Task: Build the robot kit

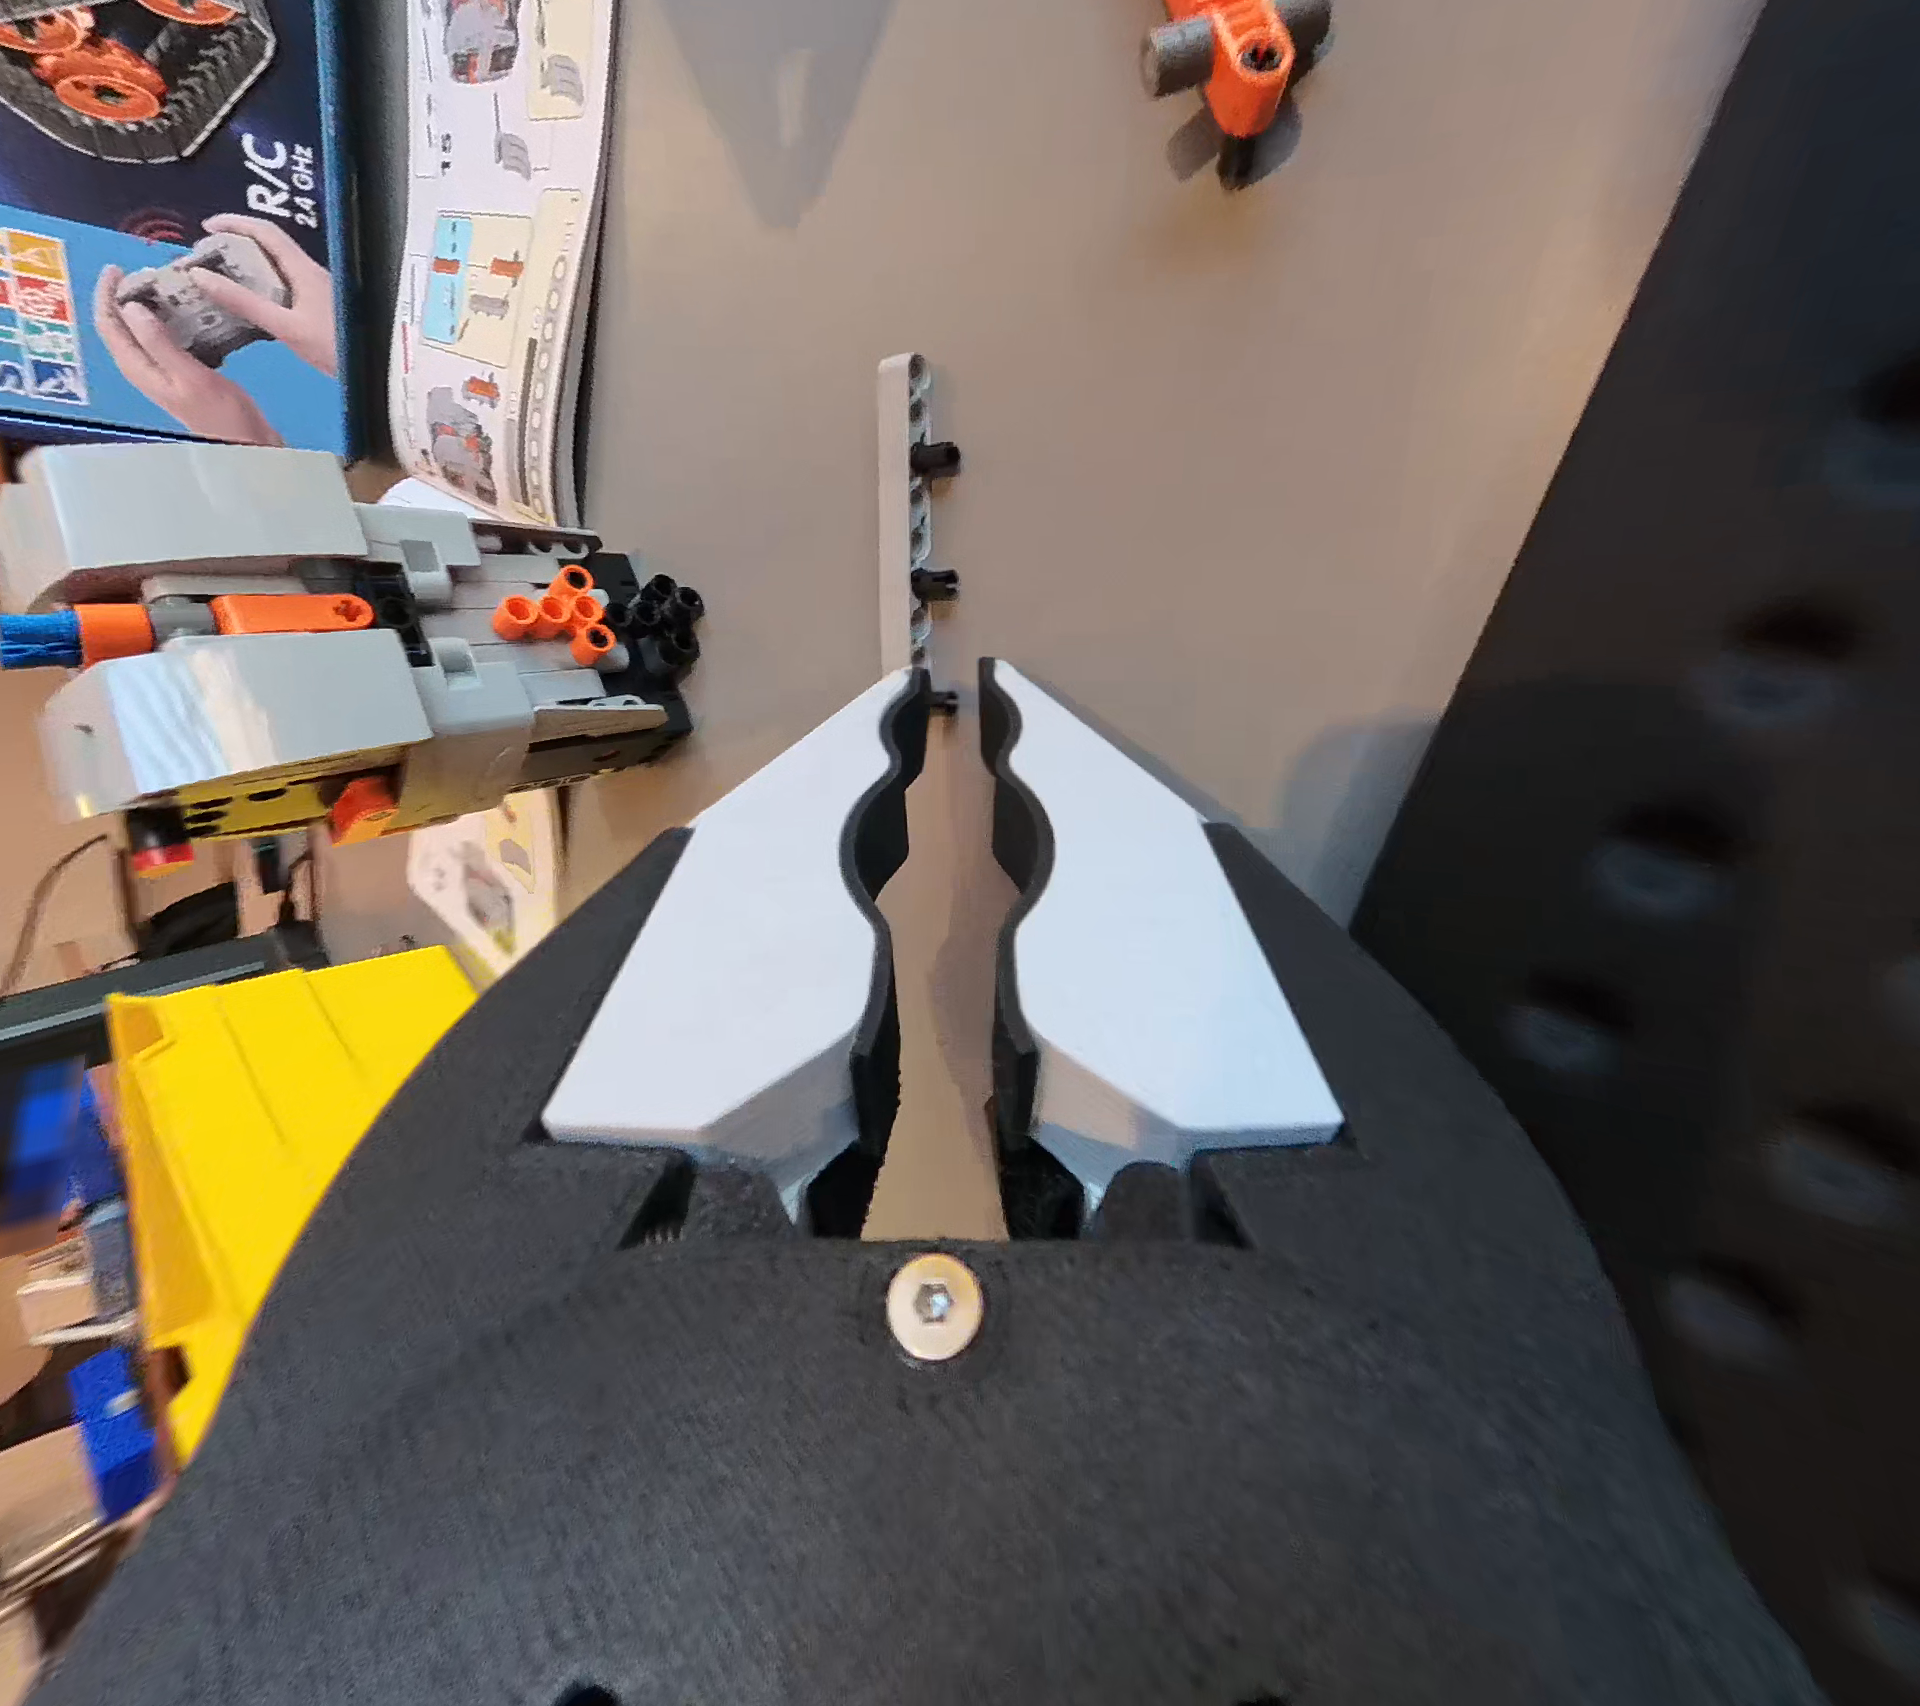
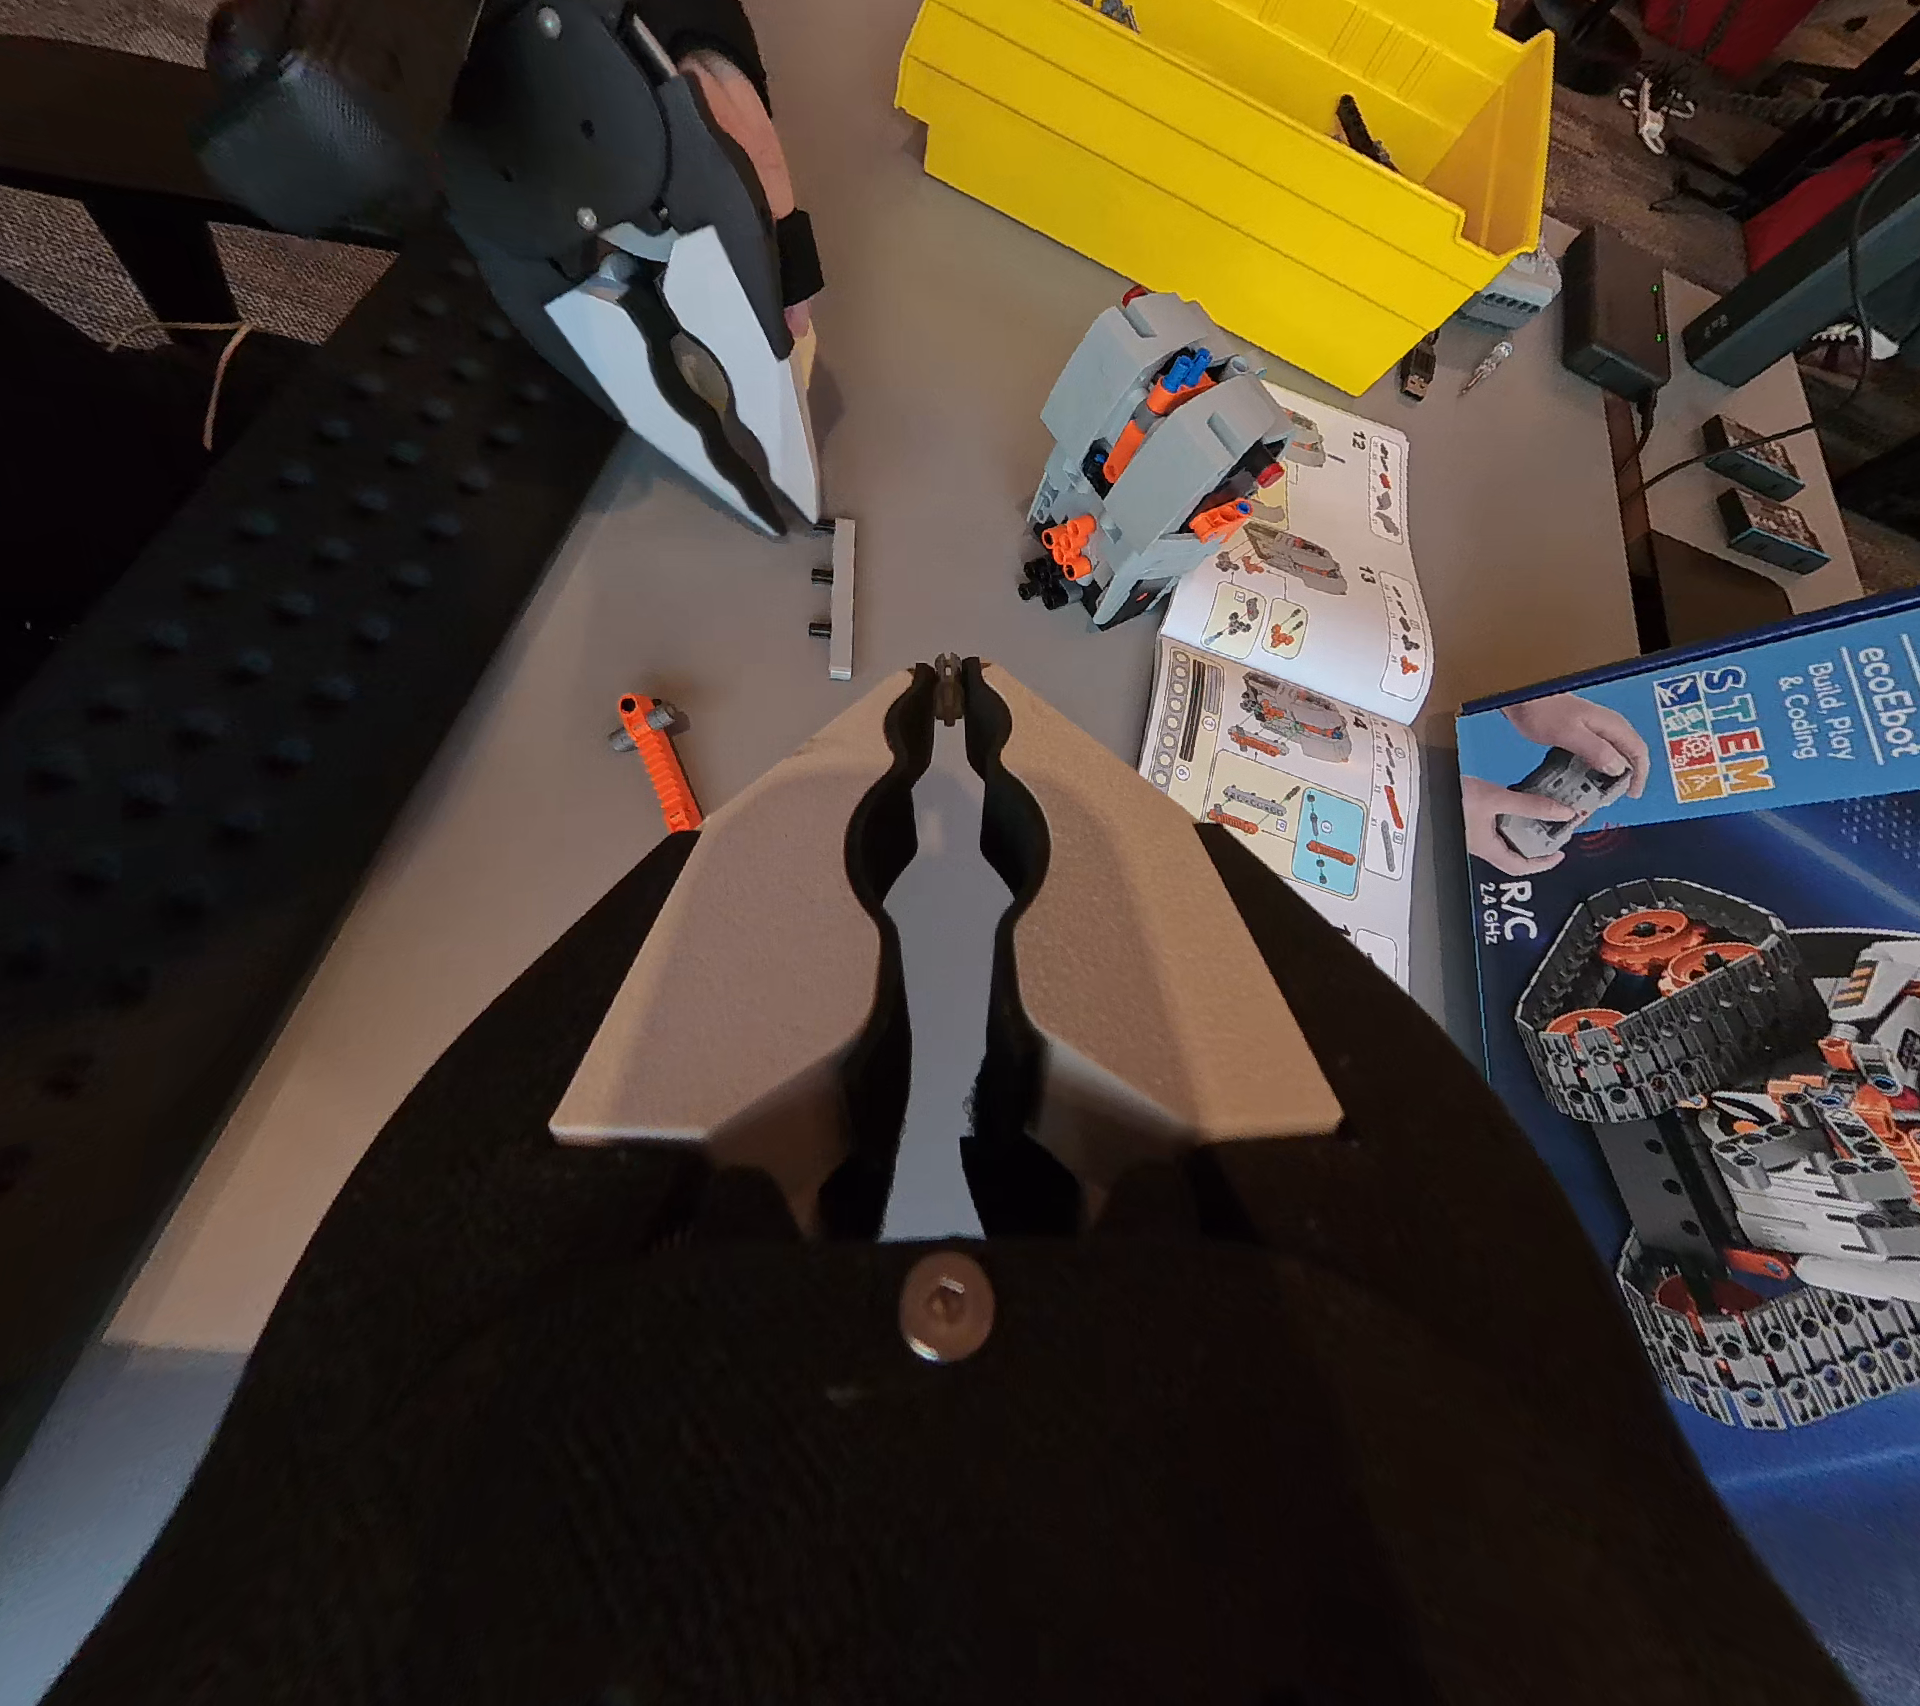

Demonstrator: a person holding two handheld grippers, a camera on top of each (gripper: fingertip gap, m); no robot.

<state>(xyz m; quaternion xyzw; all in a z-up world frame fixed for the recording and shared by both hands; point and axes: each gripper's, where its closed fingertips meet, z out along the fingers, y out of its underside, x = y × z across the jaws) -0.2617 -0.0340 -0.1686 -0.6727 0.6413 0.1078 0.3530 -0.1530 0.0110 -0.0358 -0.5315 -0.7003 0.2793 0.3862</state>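
Left gripper (image 1: 951,688) sits with fingers slightly apart at the grey pinned beam (image 1: 902,513), its near end at 12 o'clock. Right gripper (image 2: 948,688) is pinched on a small dark connector piece (image 2: 947,692). I'd keep the beam square and approach slowly.

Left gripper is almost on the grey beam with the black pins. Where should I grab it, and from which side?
Judging by its pose, take the grey beam across its thin width at the end by the left gripper, from above. It lies flat on the table; three black pins jut from one long side, so close the fingers between pins, not on them.
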